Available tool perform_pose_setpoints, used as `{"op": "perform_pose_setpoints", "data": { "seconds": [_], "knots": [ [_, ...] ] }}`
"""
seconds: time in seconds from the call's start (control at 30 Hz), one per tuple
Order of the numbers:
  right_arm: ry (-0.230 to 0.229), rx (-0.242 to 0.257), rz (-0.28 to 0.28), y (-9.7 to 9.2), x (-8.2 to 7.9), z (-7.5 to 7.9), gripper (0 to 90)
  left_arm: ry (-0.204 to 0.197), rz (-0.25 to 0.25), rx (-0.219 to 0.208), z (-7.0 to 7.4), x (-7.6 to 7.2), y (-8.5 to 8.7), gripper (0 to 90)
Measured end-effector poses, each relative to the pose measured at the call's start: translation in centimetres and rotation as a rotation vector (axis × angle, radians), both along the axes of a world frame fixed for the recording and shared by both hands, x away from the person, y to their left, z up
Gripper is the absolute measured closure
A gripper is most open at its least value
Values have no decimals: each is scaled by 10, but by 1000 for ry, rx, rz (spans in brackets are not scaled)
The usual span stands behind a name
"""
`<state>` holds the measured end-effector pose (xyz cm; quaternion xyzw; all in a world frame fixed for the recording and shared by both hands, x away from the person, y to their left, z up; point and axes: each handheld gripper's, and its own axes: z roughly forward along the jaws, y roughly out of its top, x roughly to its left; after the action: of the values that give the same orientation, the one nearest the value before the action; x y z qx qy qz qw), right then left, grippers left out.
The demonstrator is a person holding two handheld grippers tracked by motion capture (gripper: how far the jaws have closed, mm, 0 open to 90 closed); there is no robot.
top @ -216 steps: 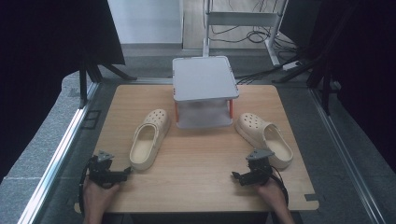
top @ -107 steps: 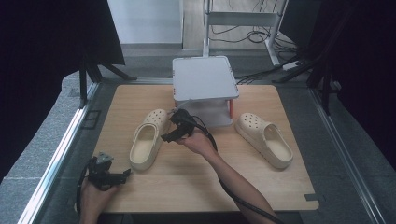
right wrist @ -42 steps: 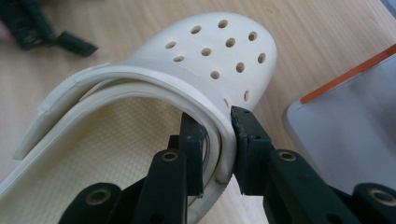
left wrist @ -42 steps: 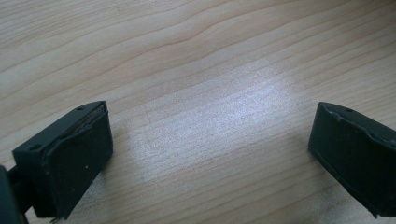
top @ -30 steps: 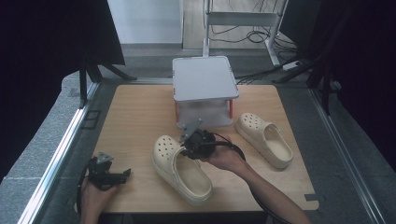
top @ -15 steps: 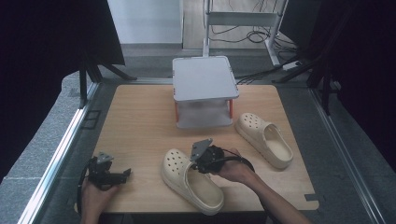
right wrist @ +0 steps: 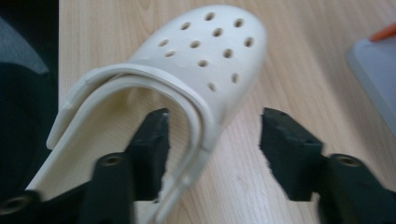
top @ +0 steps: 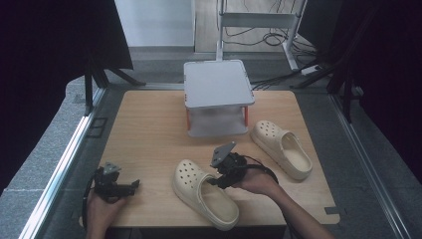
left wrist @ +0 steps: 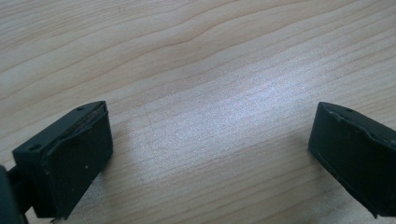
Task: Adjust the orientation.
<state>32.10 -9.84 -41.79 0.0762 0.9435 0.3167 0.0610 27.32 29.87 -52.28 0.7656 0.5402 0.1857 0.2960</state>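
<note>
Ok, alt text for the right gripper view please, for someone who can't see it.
The right gripper has just been opening; its jaws straddle the side wall of a cream clog without pressing on it. The clog lies on a light wooden table, perforated toe pointing away.

The cream clog (top: 205, 193) you were working on lay flat on its sole near the table's front edge, its holed toe pointing away and leftward, heel toward you, the strap folded forward over its opening.
</note>
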Motion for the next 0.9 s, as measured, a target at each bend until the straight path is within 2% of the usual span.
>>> {"op": "perform_pose_setpoints", "data": {
  "seconds": [0.1, 0.27, 0.5, 0.73, 0.9],
  "knots": [
    [27, 30, -28, -12, 5, 5, 321, 1, 1, -2, 0, 0, 0, 0],
    [31, 15, -111, -33, 12, 10, 218, 1, 1, -2, 0, 0, 0, 0],
    [36, 34, -238, -70, 21, 16, 213, 0, 1, -2, 0, 1, 0, 0],
    [38, 76, -396, -117, 26, 25, 264, 0, 1, -2, 0, 1, 0, 0],
    [35, 95, -532, -154, 31, 30, 314, -1, 2, 1, 0, 1, -1, 0]
  ]
}}
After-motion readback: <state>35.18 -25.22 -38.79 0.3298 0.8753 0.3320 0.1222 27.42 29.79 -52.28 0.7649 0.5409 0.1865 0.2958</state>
